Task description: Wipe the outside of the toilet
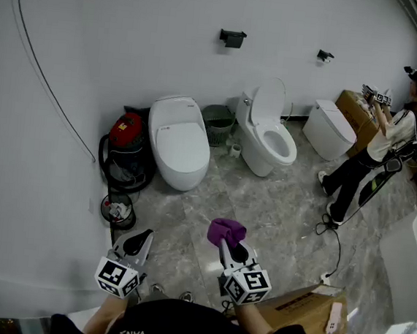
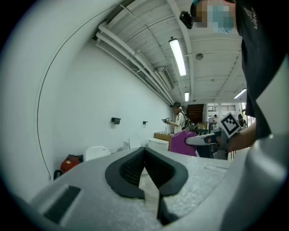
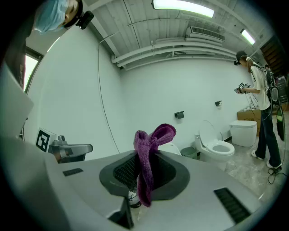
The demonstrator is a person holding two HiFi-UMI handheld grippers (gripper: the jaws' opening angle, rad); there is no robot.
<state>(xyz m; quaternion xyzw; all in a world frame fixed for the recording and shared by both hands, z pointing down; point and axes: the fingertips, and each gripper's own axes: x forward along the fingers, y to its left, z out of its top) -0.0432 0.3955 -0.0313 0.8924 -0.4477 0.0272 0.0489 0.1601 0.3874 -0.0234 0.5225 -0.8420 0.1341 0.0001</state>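
Nearest, over the grey marble floor (image 1: 278,206): left hand-held gripper (image 1: 141,237), jaws closed tip to tip with nothing between them; to its right, right hand-held gripper (image 1: 227,245), jaws clamped on a bunched purple cloth (image 1: 226,232) that sticks up past the tips; cardboard box (image 1: 297,311) at near right. Farther off, well apart from both grippers, along the white wall from left to right: red vacuum cleaner (image 1: 128,130), closed-lid toilet (image 1: 178,141), green waste basket (image 1: 218,123), open-lid toilet (image 1: 266,135). Far right: third toilet (image 1: 329,130) and a standing person (image 1: 375,153).
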